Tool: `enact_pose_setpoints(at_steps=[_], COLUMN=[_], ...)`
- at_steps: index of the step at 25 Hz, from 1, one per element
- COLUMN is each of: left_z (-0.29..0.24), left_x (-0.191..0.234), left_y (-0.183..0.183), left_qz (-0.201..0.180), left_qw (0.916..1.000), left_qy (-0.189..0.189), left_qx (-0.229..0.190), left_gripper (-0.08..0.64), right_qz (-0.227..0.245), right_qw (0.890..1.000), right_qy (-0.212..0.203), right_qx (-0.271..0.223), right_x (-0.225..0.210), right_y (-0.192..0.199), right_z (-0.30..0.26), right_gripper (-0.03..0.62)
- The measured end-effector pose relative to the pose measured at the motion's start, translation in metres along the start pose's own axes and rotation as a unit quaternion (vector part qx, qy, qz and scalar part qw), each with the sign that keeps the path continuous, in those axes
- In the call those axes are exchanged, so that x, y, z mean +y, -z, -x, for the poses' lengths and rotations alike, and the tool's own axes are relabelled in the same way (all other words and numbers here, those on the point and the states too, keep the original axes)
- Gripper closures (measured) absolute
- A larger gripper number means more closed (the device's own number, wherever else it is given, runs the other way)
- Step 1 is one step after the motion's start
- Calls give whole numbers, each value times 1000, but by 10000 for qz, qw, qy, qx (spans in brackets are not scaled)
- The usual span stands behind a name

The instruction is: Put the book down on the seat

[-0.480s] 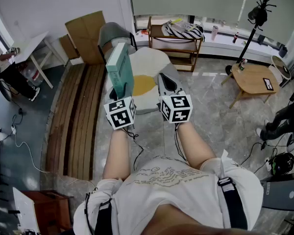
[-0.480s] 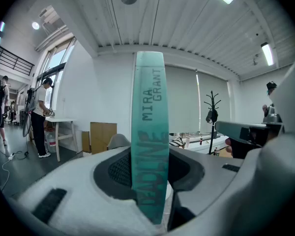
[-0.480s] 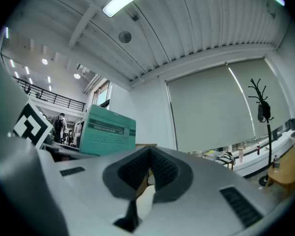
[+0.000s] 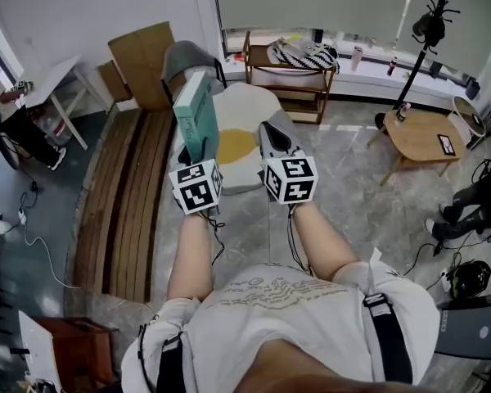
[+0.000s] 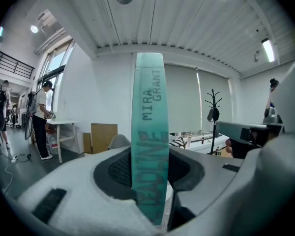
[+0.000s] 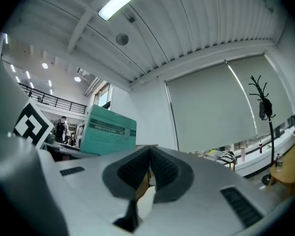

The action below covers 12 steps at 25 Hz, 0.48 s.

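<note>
In the head view a slatted wooden bench point(image 4: 123, 211) runs along at 9 o'clock. At 11 o'clock the left gripper point(image 4: 194, 152) has its jaws clamped on the bottom of a teal book point(image 4: 195, 109). The book stands upright in the air, its spine facing back along the jaws, and overlaps the left edge of the white, yolk-centred egg-shaped cushion point(image 4: 244, 105) at 12 o'clock. Just beside it, the right gripper point(image 4: 270, 136) holds nothing, its jaws brought together. A low wooden table point(image 4: 421, 133) sits at 2 o'clock.
</note>
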State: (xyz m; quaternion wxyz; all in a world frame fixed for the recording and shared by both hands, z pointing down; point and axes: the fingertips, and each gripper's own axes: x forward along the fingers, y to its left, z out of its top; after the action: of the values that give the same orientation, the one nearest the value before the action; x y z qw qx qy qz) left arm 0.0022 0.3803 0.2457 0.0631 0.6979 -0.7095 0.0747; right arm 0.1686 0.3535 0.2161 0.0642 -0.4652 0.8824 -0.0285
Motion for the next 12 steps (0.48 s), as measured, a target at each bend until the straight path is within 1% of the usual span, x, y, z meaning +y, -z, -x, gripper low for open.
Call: enact_pose_setpoints(at_steps=[8,12], left_z=[-3,-2], left_x=[-24,-35], left_y=[6,15], left_qz=[-11,74], left_qw=[10000,9998], left_qy=[-61,-138], left_qx=[53,131], left_gripper=[400,400], right_qz=[-274,-170], right_qw=[9993,9992], right_qy=[-236,-317], right_qx=[80,159], right_x=[-16,-23], right_y=[9,11], right_z=[5,9], right_gripper=[563,563])
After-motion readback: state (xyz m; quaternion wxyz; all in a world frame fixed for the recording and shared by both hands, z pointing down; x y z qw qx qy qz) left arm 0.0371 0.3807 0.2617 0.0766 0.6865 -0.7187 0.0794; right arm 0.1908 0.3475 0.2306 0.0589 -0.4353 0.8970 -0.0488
